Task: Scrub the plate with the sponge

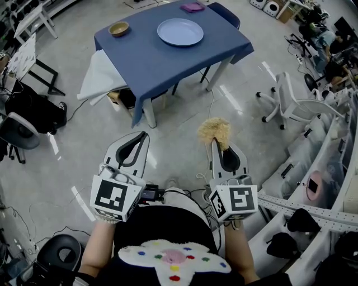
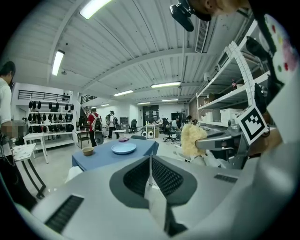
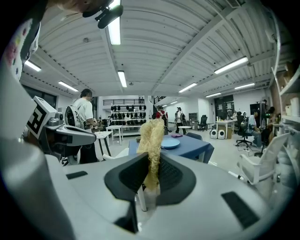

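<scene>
A pale blue plate (image 1: 180, 32) lies on a table with a blue cloth (image 1: 162, 61), well ahead of me across the floor. The plate (image 2: 123, 148) also shows small in the left gripper view, and the plate (image 3: 170, 143) in the right gripper view. My right gripper (image 1: 215, 141) is shut on a yellow fibrous sponge (image 1: 215, 131), which sticks up past its jaws; the sponge (image 3: 151, 145) fills the middle of the right gripper view. My left gripper (image 1: 141, 136) is shut with nothing in it. Both are held close to my body, far from the table.
A tan bowl (image 1: 118, 28) and a purple cloth (image 1: 192, 7) also lie on the table. A white office chair (image 1: 291, 103) stands to the right, black chairs at the left. Shelving runs along my right. Several people stand far back in the room.
</scene>
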Available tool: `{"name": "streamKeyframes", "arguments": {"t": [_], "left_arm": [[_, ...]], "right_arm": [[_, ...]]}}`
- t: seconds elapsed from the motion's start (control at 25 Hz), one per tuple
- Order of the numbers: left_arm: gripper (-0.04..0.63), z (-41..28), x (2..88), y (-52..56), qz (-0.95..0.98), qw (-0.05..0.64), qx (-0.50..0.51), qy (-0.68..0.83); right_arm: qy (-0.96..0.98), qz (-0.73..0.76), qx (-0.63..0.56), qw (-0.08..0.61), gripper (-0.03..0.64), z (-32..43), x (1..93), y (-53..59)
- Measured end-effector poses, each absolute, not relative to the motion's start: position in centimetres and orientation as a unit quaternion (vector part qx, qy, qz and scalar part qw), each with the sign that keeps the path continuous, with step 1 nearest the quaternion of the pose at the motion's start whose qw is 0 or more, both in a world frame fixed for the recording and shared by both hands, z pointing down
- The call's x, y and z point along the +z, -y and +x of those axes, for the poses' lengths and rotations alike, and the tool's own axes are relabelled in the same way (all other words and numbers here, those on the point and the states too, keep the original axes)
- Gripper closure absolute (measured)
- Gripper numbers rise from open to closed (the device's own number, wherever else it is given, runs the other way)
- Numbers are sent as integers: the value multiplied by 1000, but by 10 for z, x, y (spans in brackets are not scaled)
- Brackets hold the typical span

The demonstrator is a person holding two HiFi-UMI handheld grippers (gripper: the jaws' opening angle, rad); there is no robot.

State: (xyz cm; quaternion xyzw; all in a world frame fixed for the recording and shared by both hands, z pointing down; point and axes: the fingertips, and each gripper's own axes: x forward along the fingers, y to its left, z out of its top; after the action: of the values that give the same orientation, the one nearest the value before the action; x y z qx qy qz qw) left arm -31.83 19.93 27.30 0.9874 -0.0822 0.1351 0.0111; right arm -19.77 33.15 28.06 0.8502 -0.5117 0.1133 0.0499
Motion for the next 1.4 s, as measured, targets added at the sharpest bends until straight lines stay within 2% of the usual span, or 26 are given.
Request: {"name": "streamKeyframes", "arguments": {"t": [0.36,1.04,1.4], "left_arm": [[477,-309,272,-216,989,7,134,64],[437,-303,262,-233,991,1,99,91],[431,-276,266,-220,993,3,97,70]], "right_arm": [[517,849,105,45,569,-192,278,-336],[515,853,82,37,569,-180,275,-364],[499,861,86,38,568,-155,278,-358]]}}
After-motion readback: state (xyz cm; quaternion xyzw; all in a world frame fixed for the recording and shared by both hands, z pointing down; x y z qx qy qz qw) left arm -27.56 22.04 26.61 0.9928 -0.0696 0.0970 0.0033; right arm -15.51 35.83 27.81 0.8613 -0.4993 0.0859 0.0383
